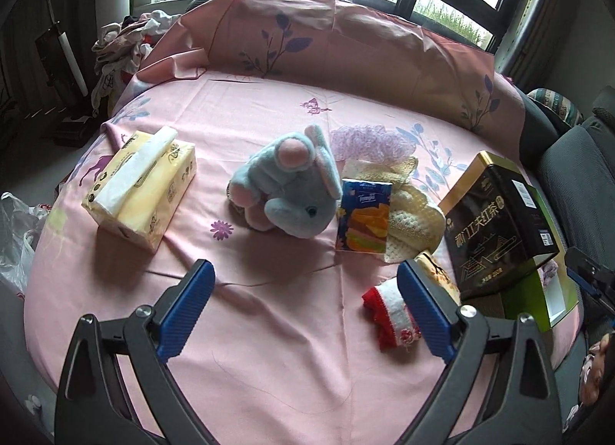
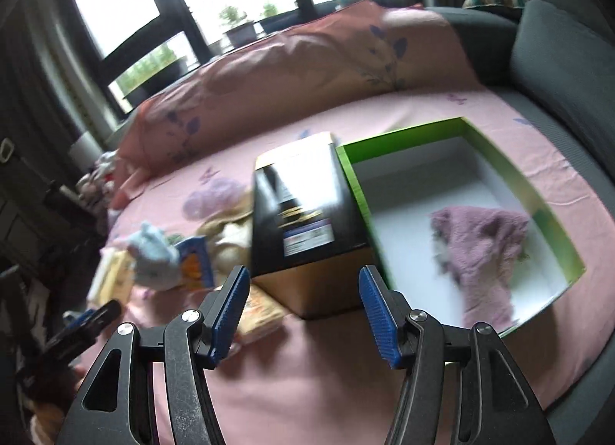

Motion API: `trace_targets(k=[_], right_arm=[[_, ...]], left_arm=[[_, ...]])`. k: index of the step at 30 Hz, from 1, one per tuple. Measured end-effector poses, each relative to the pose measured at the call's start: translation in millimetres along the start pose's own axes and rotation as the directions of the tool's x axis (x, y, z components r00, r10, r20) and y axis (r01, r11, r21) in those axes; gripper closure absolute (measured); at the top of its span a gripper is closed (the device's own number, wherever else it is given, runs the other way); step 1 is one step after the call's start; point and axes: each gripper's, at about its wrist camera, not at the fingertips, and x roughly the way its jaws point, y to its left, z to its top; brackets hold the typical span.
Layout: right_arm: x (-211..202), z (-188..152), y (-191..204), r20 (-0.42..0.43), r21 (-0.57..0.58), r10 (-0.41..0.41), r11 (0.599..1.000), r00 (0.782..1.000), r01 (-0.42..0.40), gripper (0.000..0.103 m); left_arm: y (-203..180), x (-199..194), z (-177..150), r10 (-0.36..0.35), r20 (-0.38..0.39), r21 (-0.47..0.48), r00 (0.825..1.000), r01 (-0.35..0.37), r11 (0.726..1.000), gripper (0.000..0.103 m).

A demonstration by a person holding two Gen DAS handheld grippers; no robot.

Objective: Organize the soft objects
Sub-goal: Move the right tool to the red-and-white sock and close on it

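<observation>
Nearest the lens, left gripper (image 1: 305, 293) with blue pads spread wide apart, nothing between them, hovering over a pink floral sheet (image 1: 269, 329). Going left to right across that sheet: yellow tissue pack (image 1: 140, 191) with a white sheet sticking out of the top; blue-and-pink plush elephant (image 1: 286, 183) lying on its side near the middle; small blue pocket-tissue packet (image 1: 363, 216) standing upright, touching the elephant's head; cream crocheted cloth (image 1: 413, 225) just behind the packet, with a lilac knitted piece (image 1: 369, 143) farther back; red-and-white folded cloth (image 1: 392, 316) beside the right-hand pad; black tea box (image 1: 496, 225) upright against a green-walled open box (image 1: 538, 291). Right gripper (image 2: 301, 297) likewise with jaws apart and holding nothing, aimed at the near end of the tea box (image 2: 307, 210). To its right, green box (image 2: 499, 160) with a white floor and a mauve knitted cloth (image 2: 488, 256) lying crumpled inside, blurred by motion.
</observation>
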Motion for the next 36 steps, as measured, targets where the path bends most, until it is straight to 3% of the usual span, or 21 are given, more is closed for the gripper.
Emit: trace_targets(k=[2,5,10,15,18,20,22,24,27,31,34,36], right_arm=[[15.6,-8.9,27.9,-0.069,-0.055,0.122,0.991,0.990,-0.126,0.043],[49.5,-24.5,62.1,-0.181,-0.089,0.152,0.981,0.972,-0.170,0.043],[103.0,-49.3,89.9,-0.289,-0.144,0.041,0.986,0.957,-0.085,0.043],[139.6,-61.7,92.3,-0.355,-0.149,-0.041,0.989,0.934,-0.013,0.048],[152.9,-65.8,93.9,-0.337,-0.190,-0.140,0.979,0.931,0.078,0.054],[158.2,-67.5,94.4,-0.322,-0.189,-0.162,0.976,0.933,0.104,0.056],[153.8,-67.9,101.9,-0.290,-0.213,-0.184,0.969,0.939,0.124,0.063],[147.5,-66.6,109.8,-0.293,-0.176,-0.095,0.983,0.951,0.044,0.067],[144.3,-67.1,125.8,-0.350,-0.134,0.059,0.985,0.935,-0.112,0.067],[154.0,-72.9,141.0,-0.407,-0.126,0.108,0.977,0.907,-0.172,0.067],[161.3,-73.5,135.9,-0.459,-0.096,0.134,0.975,0.878,-0.199,0.055],[152.1,-67.9,127.4,-0.431,-0.076,0.150,0.977,0.890,-0.201,0.042]], left_arm=[[12.3,-0.6,0.3,0.017,-0.002,-0.024,1.000,-0.017,1.000,0.008],[31.2,-1.0,-0.9,0.037,-0.015,-0.057,0.999,-0.037,0.998,0.008],[60.4,-5.0,-3.8,0.063,-0.030,-0.101,0.998,-0.065,0.993,0.008],[84.8,-9.2,-9.1,0.080,-0.047,-0.134,0.996,-0.086,0.987,0.008],[94.4,-10.7,-12.3,0.078,-0.059,-0.145,0.995,-0.086,0.986,0.008],[98.1,-12.7,-14.0,0.074,-0.060,-0.146,0.995,-0.082,0.986,0.008],[101.0,-14.6,-14.9,0.074,-0.060,-0.151,0.995,-0.082,0.985,0.008],[104.6,-16.3,-15.2,0.071,-0.056,-0.166,0.996,-0.079,0.983,0.008],[107.6,-15.6,-15.5,0.063,-0.060,-0.179,0.996,-0.073,0.981,0.008],[103.6,-8.7,-18.7,0.054,-0.083,-0.164,0.995,-0.067,0.984,0.008],[99.8,-1.9,-21.9,0.029,-0.106,-0.157,0.994,-0.046,0.987,0.008],[96.4,3.2,-25.0,0.011,-0.126,-0.162,0.992,-0.032,0.986,0.008]])
